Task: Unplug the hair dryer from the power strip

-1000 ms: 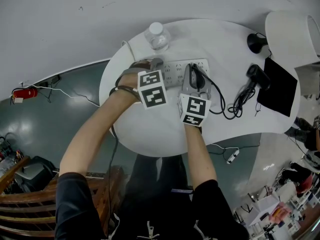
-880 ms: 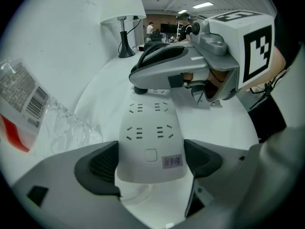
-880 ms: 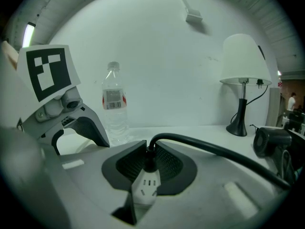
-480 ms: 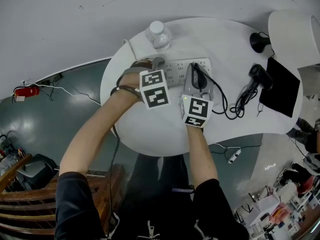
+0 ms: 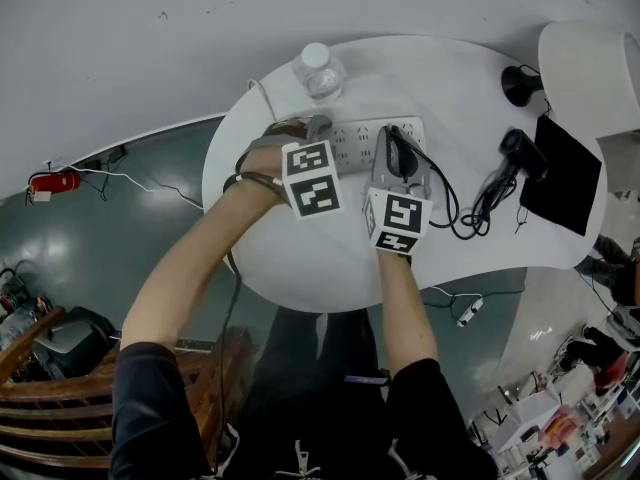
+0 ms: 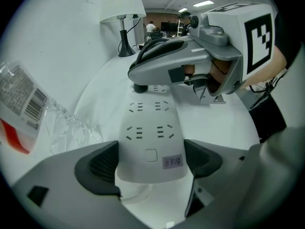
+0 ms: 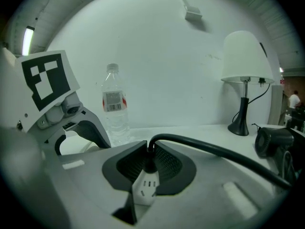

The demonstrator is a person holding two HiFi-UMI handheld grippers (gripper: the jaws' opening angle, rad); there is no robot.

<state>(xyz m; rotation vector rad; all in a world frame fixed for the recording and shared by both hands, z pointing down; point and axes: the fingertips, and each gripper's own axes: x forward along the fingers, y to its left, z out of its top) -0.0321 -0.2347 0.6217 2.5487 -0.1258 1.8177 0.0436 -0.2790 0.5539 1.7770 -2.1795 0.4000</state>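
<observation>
From the head view I have both grippers over the power strip [image 5: 352, 144], which lies across the upper middle of the round white table [image 5: 320, 263]. My left gripper [image 6: 150, 157] points steeply down onto the strip's left end. In the left gripper view the two dark pads sit tight against the white casing on either side of a small label, so I read it as clamped on the strip. My right gripper [image 7: 149, 163] is over the strip's right part. Its own view shows the jaws drawn in on the black plug [image 7: 149, 152], pads pressing it from both sides, with the plug's base against the white socket face below it. The black cord [image 7: 214, 149] arches out of the plug toward the right edge of that frame. In the head view it loops across the table to the hair dryer [image 5: 520, 151], which lies on the right side of the tabletop, well apart from the strip. A clear water bottle [image 5: 320, 68] stands near the table's upper edge, just beyond the strip. A white-shaded lamp [image 5: 590, 63] stands at the upper right, and a flat black pad [image 5: 560, 173] lies just beside the dryer.
</observation>
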